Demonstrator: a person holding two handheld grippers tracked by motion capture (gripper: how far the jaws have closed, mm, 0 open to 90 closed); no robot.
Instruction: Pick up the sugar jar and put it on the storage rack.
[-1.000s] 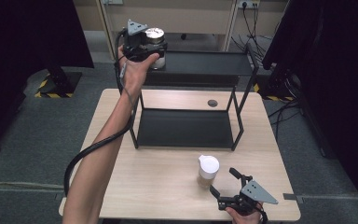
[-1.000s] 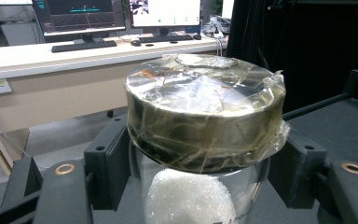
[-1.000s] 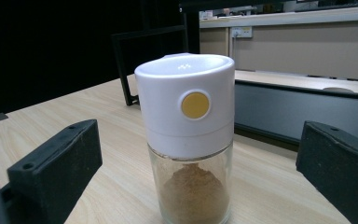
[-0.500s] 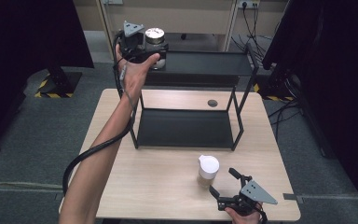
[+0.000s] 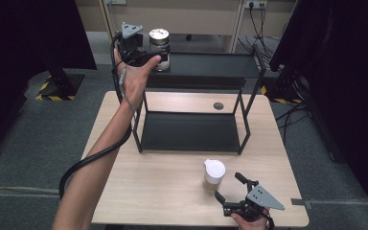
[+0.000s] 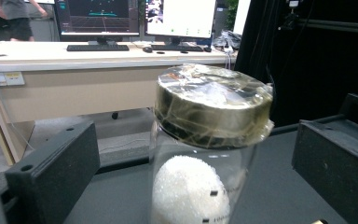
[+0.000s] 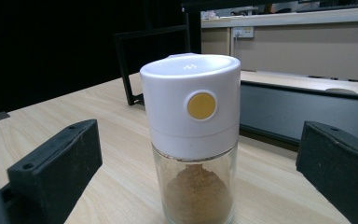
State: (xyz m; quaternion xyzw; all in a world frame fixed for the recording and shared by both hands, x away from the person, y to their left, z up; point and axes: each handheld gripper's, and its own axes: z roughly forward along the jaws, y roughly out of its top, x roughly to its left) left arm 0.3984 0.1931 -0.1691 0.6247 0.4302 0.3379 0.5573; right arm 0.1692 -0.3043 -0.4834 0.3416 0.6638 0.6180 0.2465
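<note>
Left gripper (image 5: 159, 56): jaws apart, flanking glass jar (image 6: 205, 154) on rack top shelf (image 5: 206, 64), table's 11 o'clock; contact not evident. Jar looked rigid, smooth, breakable, part-filled with white granules, so judged moderately heavy; wrinkled film over metal lid (image 6: 213, 105), likely slick. Best taken on glass wall below lid.

Right gripper (image 5: 235, 194): jaws apart, spice shaker (image 7: 193, 140) between them, untouched, on table (image 5: 163, 187) at 5 o'clock. Glass base, white plastic cap, brown powder; judged light. Grip glass.

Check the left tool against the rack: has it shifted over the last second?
No. The left tool keeps its place at the jar on the rack's top shelf, jaws open either side of it.
</note>
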